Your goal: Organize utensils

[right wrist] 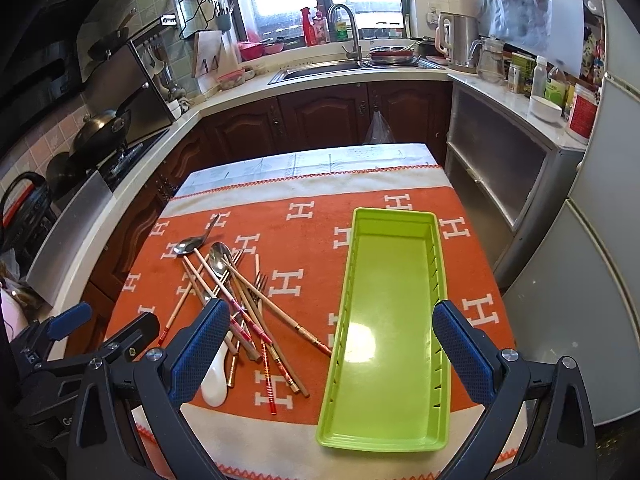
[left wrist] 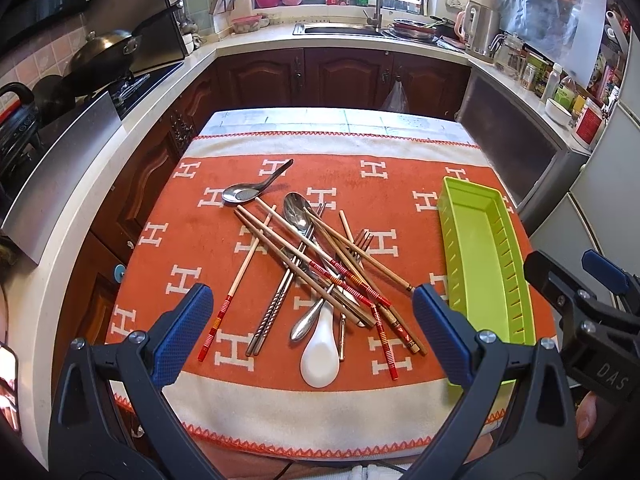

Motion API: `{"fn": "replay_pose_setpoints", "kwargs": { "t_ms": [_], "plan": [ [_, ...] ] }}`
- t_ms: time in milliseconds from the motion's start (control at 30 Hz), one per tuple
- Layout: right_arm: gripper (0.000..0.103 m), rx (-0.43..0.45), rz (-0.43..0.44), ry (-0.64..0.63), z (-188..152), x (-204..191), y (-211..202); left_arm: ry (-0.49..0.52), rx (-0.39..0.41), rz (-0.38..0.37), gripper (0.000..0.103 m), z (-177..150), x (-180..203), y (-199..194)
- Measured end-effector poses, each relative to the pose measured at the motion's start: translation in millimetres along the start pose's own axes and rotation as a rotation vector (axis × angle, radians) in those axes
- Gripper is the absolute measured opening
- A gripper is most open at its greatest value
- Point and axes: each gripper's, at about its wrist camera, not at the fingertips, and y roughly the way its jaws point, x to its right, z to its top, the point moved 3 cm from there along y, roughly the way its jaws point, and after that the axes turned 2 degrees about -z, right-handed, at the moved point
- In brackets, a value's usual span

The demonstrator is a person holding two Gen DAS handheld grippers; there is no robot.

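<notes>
On table centre: utensil pile lay tangled, stiff, light, slippery.
Right edge: green tray stood unfilled.
Hold: chopstick mid-shaft.
Left gripper: wide, holding nothing.
Right gripper: wide, holding nothing.

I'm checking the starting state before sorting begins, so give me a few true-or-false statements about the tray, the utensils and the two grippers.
1. The green tray is empty. True.
2. The white spoon lies inside the tray. False: it lies on the orange cloth at the near end of the utensil pile.
3. The left gripper is open and holds nothing. True.
4. The right gripper is shut on a chopstick. False: its jaws stand wide apart, holding nothing.
5. The dark metal spoon lies at the far left edge of the pile. True.
</notes>
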Motion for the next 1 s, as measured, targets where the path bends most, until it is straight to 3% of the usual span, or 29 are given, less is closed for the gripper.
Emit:
{"fn": "replay_pose_setpoints", "kwargs": {
  "t_ms": [1000],
  "plan": [
    [0.103,-0.023,0.023,-0.012,-7.7,-7.2,3.4,-0.007,-0.006,0.02,0.097,-2.5,-2.6,-1.2]
  ]
}}
